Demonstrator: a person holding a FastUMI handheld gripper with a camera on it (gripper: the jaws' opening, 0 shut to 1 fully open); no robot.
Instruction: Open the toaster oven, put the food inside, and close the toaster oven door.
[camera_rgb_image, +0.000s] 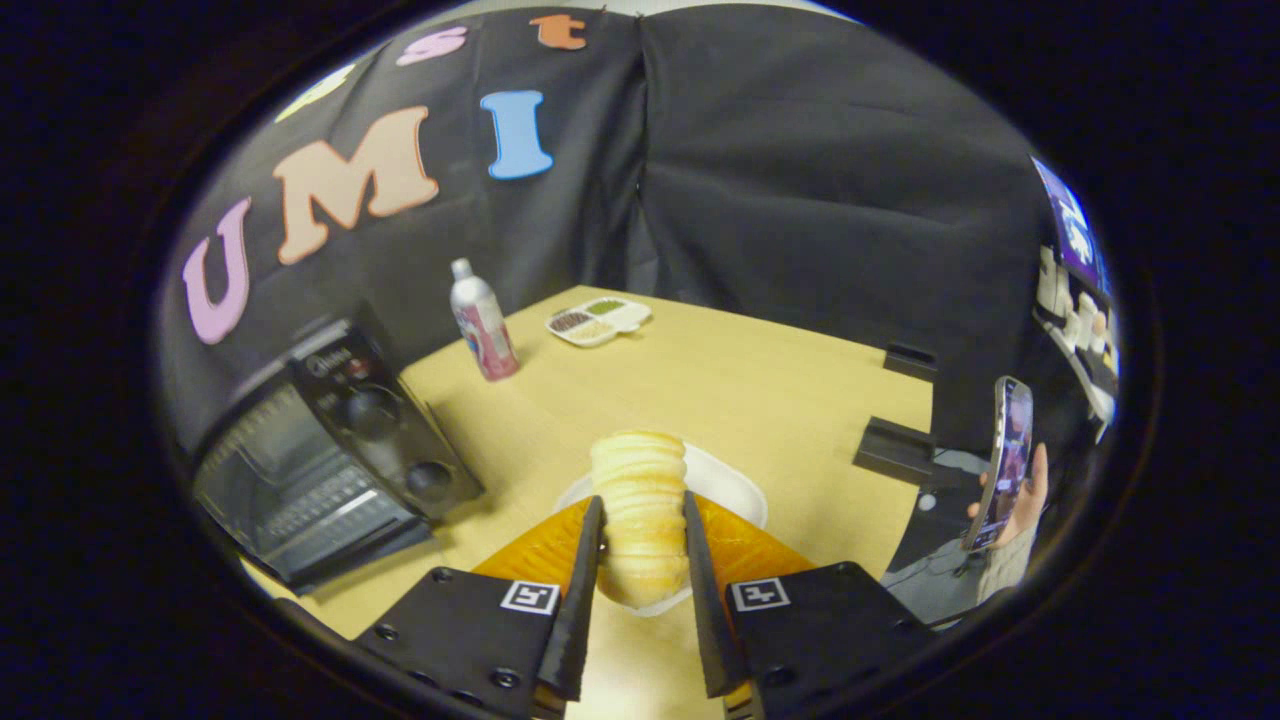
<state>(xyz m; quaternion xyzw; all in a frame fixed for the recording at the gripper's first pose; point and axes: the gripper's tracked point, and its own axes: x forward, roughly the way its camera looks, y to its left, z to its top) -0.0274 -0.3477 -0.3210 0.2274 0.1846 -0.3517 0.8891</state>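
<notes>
At the far left we see the toaster oven standing on the wooden table, hard against the black cloth wall. Its door hangs open and down toward us, so we look onto the wire rack inside, and its two dark knobs sit in a column on the panel at the oven's right side. Behind the oven and further along the table we find a spray can with a white cap and a pink body, standing upright near the wall. Just beyond it to the right lies a shallow white divided tray with brownish and green fillings in its compartments.

Moving to the middle, we come to the food: a pale, ridged pastry roll lying lengthwise on a white plate, well apart from the oven. Our gripper has its two fingers closed in on the roll, one pressing each long side, so it is gripping the pastry, which rests over the plate.

Further right, two small black blocks sit at the table's edge. Past the edge, a person's hand holds up a phone.
</notes>
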